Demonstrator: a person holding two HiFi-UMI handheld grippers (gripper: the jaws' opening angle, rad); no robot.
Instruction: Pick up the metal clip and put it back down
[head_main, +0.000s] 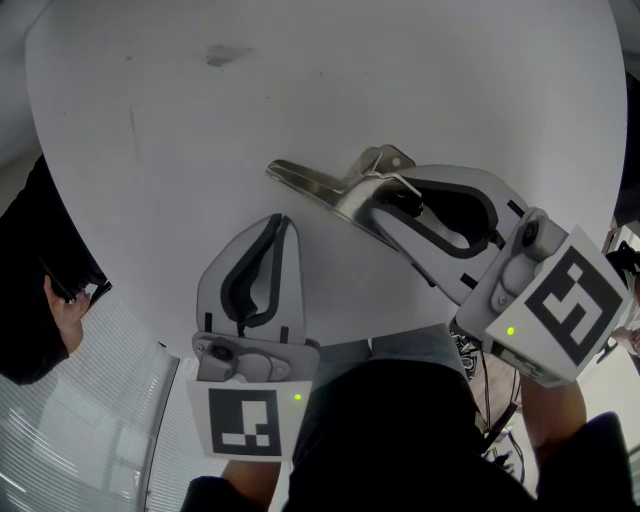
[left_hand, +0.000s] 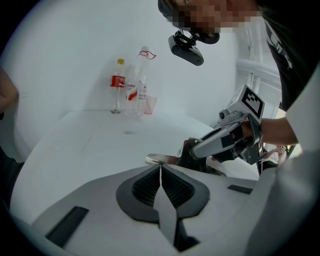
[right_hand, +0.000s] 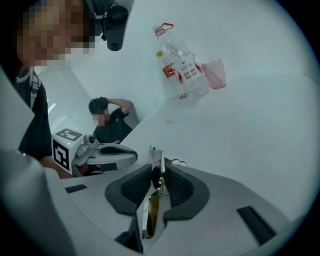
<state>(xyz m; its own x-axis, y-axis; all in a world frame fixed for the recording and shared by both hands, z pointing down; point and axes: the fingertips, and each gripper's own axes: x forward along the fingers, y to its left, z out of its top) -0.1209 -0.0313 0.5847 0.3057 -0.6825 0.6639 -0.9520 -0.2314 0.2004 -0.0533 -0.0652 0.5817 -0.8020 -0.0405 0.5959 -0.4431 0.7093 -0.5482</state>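
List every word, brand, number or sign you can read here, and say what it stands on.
Small bottle: red label, print too small to read.
Clear bottle: red-and-white label, print blurred.
Left cube, right cube: black-and-white square patterns, no letters.
Nothing here can be read.

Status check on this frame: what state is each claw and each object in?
left claw: shut, empty.
right claw: shut on the metal clip.
metal clip: gripped, blade pointing out over the table.
cola bottle: upright, capped.
clear bottle: upright.
pink cup: upright.
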